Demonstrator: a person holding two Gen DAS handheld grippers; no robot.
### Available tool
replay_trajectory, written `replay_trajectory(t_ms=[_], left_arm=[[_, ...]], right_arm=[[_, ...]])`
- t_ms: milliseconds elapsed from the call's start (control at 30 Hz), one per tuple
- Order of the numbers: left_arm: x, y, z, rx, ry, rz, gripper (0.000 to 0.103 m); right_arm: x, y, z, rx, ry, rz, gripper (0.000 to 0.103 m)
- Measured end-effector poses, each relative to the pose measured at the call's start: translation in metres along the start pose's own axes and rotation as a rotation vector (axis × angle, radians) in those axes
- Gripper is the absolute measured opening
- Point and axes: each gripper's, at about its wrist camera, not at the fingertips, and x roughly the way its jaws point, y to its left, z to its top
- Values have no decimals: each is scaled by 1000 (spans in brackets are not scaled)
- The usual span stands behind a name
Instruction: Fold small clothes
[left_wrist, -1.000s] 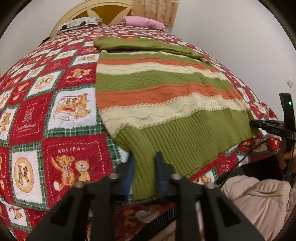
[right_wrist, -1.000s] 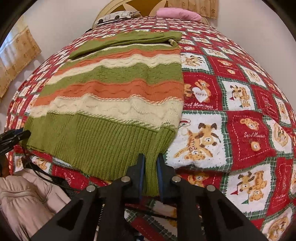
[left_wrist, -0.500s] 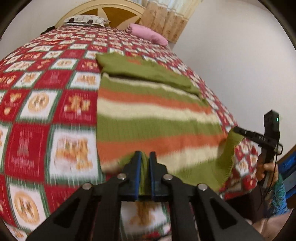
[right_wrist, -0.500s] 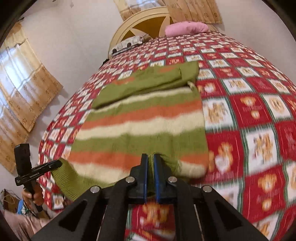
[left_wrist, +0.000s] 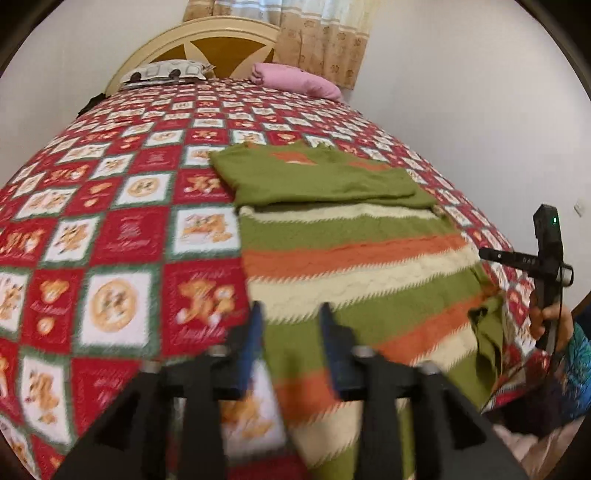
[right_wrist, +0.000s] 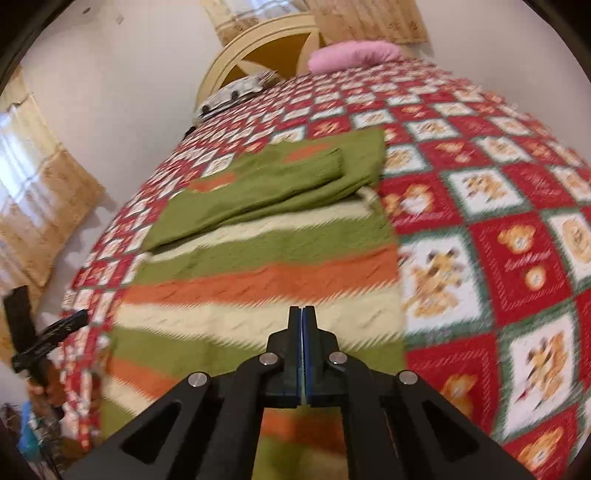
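Observation:
A striped knit sweater (left_wrist: 351, 254), green, orange and cream, lies on the bed with its green sleeves folded across the top (right_wrist: 258, 192). Its lower part is folded up over the body. My left gripper (left_wrist: 290, 317) is open above the sweater's left edge and holds nothing. My right gripper (right_wrist: 302, 321) is shut, its blue pads pressed together over the sweater's right side; a thin sliver of cloth seems pinched at the pads' base. The right gripper also shows in the left wrist view (left_wrist: 532, 258), where green hem cloth hangs below it.
The bed has a red, white and green teddy-bear quilt (left_wrist: 110, 229). A pink pillow (left_wrist: 295, 79) and a patterned pillow (left_wrist: 166, 70) lie by the cream headboard (left_wrist: 207, 37). A white wall runs along the right. Curtains (right_wrist: 40, 206) hang at the left.
Both grippers carried the green hem up and forward over the sweater body. My left gripper has opened and let go of the hem. The right gripper stays shut.

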Motion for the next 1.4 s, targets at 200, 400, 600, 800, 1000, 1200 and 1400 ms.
replay_trajectory(t_ms=[200, 400, 600, 800, 1000, 1200, 1400], left_arm=[[-10, -4, -56, -58, 91, -37, 68], [1, -35, -89, -10, 179, -36, 68], [3, -52, -105, -3, 196, -30, 68], [2, -50, -107, -57, 172, -23, 39], [6, -44, -105, -101, 179, -55, 27], [5, -39, -105, -135, 179, -47, 13], [3, -33, -83, -180, 173, -117, 7]], right_arm=[[-21, 2, -40, 51, 8, 43, 71], [-29, 41, -77, -122, 64, -25, 71], [-9, 79, -99, -373, 94, -182, 71], [-27, 71, -81, -454, 36, -198, 71], [-11, 72, -73, -614, 109, -179, 71], [18, 79, -84, -726, 211, -134, 14], [-20, 62, -30, -539, 50, -56, 8]])
